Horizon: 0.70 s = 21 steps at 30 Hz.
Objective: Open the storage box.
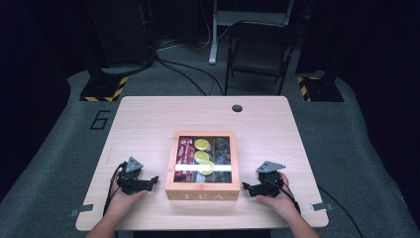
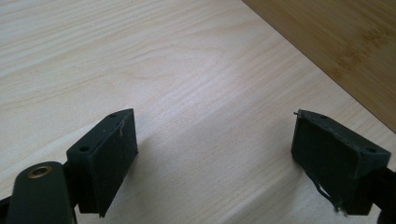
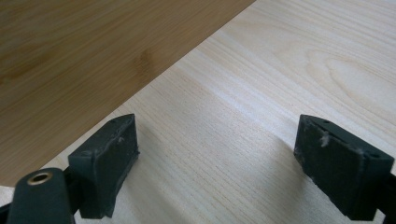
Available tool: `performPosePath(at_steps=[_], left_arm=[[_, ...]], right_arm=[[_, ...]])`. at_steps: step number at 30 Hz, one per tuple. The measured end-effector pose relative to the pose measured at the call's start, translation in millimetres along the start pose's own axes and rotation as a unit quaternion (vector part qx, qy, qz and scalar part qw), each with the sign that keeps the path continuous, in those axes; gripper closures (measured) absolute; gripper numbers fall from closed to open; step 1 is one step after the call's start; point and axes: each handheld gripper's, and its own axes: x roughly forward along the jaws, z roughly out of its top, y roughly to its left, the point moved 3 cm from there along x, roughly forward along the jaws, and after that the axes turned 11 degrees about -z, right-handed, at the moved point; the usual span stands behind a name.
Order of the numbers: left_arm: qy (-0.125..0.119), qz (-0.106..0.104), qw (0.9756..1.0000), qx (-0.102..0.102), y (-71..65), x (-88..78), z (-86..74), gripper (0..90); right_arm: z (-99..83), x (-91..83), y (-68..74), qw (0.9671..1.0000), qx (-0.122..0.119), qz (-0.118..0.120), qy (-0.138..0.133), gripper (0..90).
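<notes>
Both grippers are sitting low on the table (image 1: 143, 119), flanking the tea box (image 1: 202, 194) at the near middle, probably lining up to work it from both sides. Left gripper (image 1: 154, 179) is pointing at the box's left wall, jaws wide apart, nothing between them. Right gripper (image 1: 244, 186) is mirroring it, jaws apart and empty too. Box lid is lying closed, packets showing through its window. Pale wood tabletop; dark room, grey floor, folding chair (image 1: 260, 49) behind.

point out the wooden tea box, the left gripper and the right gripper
light wooden tea box with window lid (image 1: 202, 195), high view, on its front wall
black two-jaw left gripper (image 1: 154, 180), high view, between its fingertips
black two-jaw right gripper (image 1: 245, 186), high view, between its fingertips
</notes>
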Motion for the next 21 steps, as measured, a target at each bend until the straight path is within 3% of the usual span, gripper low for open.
performPosePath(at_steps=[21], left_arm=[[-0.003, 0.002, 1.0, -0.002, -0.3, 0.6, 0.1, 14.3]], right_arm=[[-1.0, -1.4, 1.3, 1.0, 0.004, -0.004, 0.001, 13.4]])
